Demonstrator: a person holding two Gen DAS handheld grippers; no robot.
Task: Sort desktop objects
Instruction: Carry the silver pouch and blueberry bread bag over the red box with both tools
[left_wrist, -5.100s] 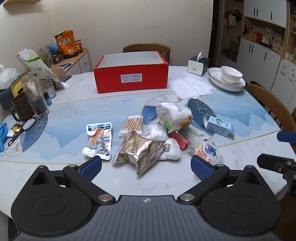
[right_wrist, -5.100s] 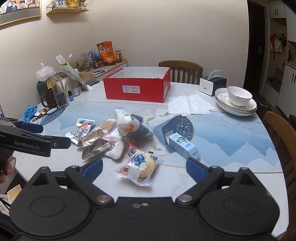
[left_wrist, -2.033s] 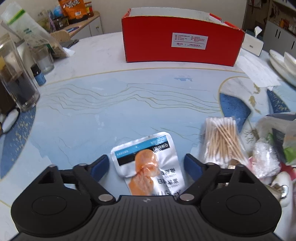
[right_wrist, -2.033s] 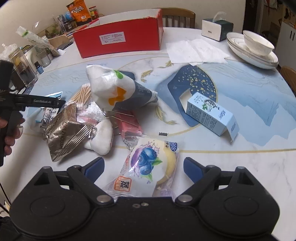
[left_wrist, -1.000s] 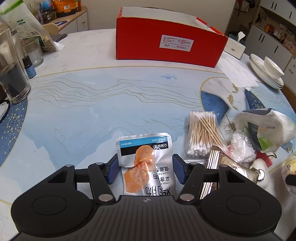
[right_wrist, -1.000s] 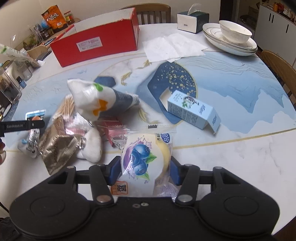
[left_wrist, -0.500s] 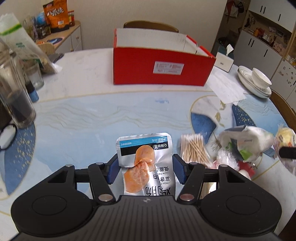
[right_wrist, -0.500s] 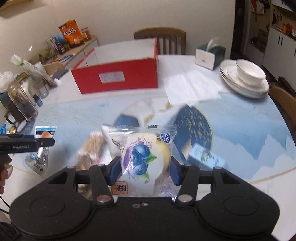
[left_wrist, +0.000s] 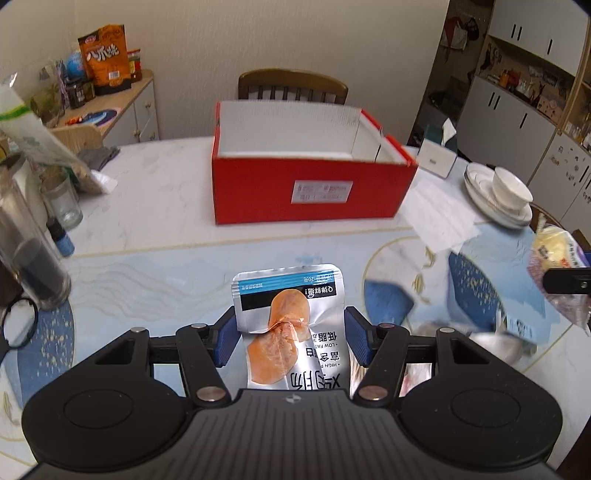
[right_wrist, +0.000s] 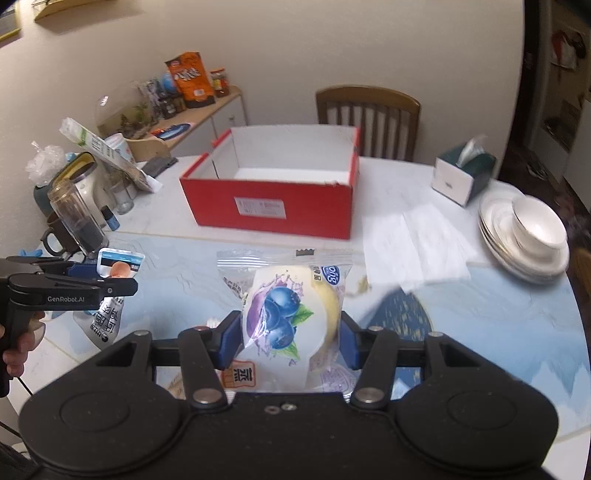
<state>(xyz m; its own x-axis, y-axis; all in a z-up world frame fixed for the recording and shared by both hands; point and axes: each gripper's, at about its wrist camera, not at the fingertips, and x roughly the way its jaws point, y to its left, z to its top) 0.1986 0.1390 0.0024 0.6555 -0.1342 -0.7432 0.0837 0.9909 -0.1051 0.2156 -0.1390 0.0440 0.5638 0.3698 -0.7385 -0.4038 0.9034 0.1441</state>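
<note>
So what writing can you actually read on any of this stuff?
"GenRobot.AI": on the left hand-held gripper.
"LOW FAT", "HIGH": upside down on the silver snack pouch.
"八爪烧": on the orange snack bag.
White label on the red box: too blurred.
Blueberry bun packet: print too small.

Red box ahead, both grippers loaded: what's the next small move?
Probably carry both forward over the red box. The left gripper clamps the silver snack pouch, the right gripper the blueberry bread packet, both held short of the open, seemingly empty box.
</note>
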